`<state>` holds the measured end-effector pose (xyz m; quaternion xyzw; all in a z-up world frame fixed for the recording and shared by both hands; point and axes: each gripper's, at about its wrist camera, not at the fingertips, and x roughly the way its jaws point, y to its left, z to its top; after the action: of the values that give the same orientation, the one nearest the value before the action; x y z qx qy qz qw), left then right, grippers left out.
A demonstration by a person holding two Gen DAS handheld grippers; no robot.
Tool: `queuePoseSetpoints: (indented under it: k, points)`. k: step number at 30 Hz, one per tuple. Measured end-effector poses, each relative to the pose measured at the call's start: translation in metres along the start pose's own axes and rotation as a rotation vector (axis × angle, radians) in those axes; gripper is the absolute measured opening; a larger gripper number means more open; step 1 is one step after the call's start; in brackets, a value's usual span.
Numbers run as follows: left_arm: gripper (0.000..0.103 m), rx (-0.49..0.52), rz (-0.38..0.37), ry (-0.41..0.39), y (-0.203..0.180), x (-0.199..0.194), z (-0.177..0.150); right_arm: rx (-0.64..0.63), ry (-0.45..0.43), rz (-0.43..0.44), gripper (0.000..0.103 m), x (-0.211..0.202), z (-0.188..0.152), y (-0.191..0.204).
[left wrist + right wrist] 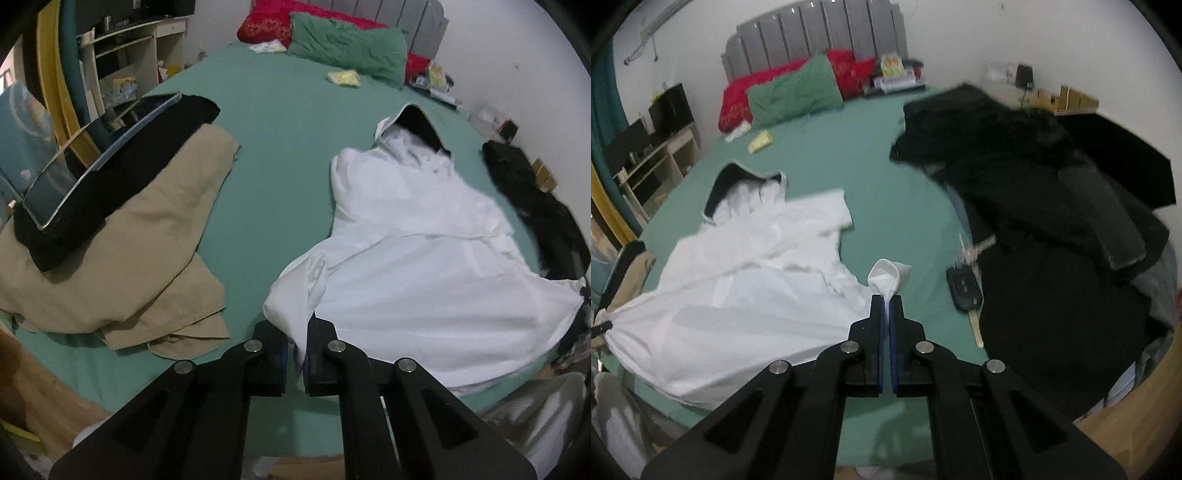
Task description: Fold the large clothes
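Both tongs are clamped on cloth right in front of you: your left tongs (295, 354) pinch one near corner of the white garment (424, 266), your right tongs (886, 306) are pressed tight on the other near corner, a little white tuft (886, 277) poking up past the tips. Between those two pinches the hem runs crosswise, and you can see the left tongs' black tip at the far left edge of the right view, so the hem is strung between your hands. From there the garment's long axis runs straight away from you up the green bed (280, 155), ending at the dark-lined hood (417, 125) at the far end. So the fold, as I read it, goes forward along that axis, hem toward hood, and neither hand is nearer: you hold the near edge evenly. Watch the sides, though: tan clothes (122, 266) lie off to your left, a black pile (1052, 236) to your right, both well clear of the line
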<state>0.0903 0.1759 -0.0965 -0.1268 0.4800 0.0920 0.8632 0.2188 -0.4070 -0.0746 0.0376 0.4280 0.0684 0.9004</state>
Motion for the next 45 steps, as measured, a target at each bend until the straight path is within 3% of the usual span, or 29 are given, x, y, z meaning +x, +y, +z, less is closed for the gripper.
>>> queuePoseSetpoints:
  k: [3, 5, 7, 8, 10, 12, 15, 21, 24, 27, 28, 30, 33, 35, 40, 45]
  points:
    - [0.007, 0.034, 0.029, 0.139, -0.008, 0.031, -0.013, 0.005, 0.129, 0.002, 0.003, 0.035, -0.019, -0.008]
    - [0.019, 0.054, 0.044, 0.188, -0.011, 0.046, -0.022, 0.012, 0.201, 0.007, 0.003, 0.054, -0.032, -0.010]
    - [0.048, 0.034, 0.060, 0.165, -0.011, 0.048, -0.026, 0.008, 0.253, -0.003, 0.007, 0.067, -0.039, -0.008]
    - [0.049, 0.029, 0.066, 0.131, -0.014, 0.043, -0.025, -0.009, 0.245, -0.016, 0.010, 0.067, -0.039, -0.004]
    - [0.050, 0.049, 0.076, 0.054, -0.026, 0.029, -0.020, -0.046, 0.198, -0.025, 0.040, 0.059, -0.034, 0.005]
    - [0.051, 0.056, 0.070, -0.039, -0.045, 0.012, -0.013, -0.087, 0.118, -0.035, 0.057, 0.043, -0.025, 0.020]
    - [0.052, 0.092, -0.058, -0.103, -0.091, 0.005, -0.006, -0.154, 0.038, 0.032, 0.061, 0.032, -0.012, 0.053]
    - [0.052, 0.184, -0.314, 0.003, -0.194, 0.051, -0.012, -0.311, 0.122, 0.315, 0.061, 0.075, -0.019, 0.140]
    - [0.052, 0.235, -0.327, 0.057, -0.231, 0.083, -0.023, -0.397, 0.169, 0.367, 0.061, 0.098, -0.037, 0.176]
    - [0.052, 0.310, -0.282, 0.138, -0.250, 0.115, -0.040, -0.495, 0.221, 0.292, 0.061, 0.122, -0.062, 0.195]
    - [0.052, 0.342, -0.272, 0.102, -0.252, 0.113, -0.042, -0.517, 0.242, 0.270, 0.061, 0.129, -0.066, 0.197]
    - [0.052, 0.374, -0.261, 0.104, -0.254, 0.111, -0.044, -0.559, 0.204, 0.249, 0.062, 0.126, -0.074, 0.199]
    - [0.052, 0.345, -0.283, 0.148, -0.243, 0.105, -0.034, -0.544, 0.222, 0.252, 0.063, 0.120, -0.063, 0.196]
    - [0.052, 0.327, -0.294, 0.134, -0.232, 0.095, -0.025, -0.511, 0.198, 0.272, 0.063, 0.110, -0.051, 0.189]
    - [0.052, 0.256, -0.282, 0.038, -0.195, 0.085, 0.020, -0.470, 0.134, 0.302, 0.064, 0.122, 0.007, 0.183]
    - [0.052, 0.171, -0.197, -0.057, -0.162, 0.113, 0.094, -0.473, 0.077, 0.280, 0.064, 0.165, 0.076, 0.186]
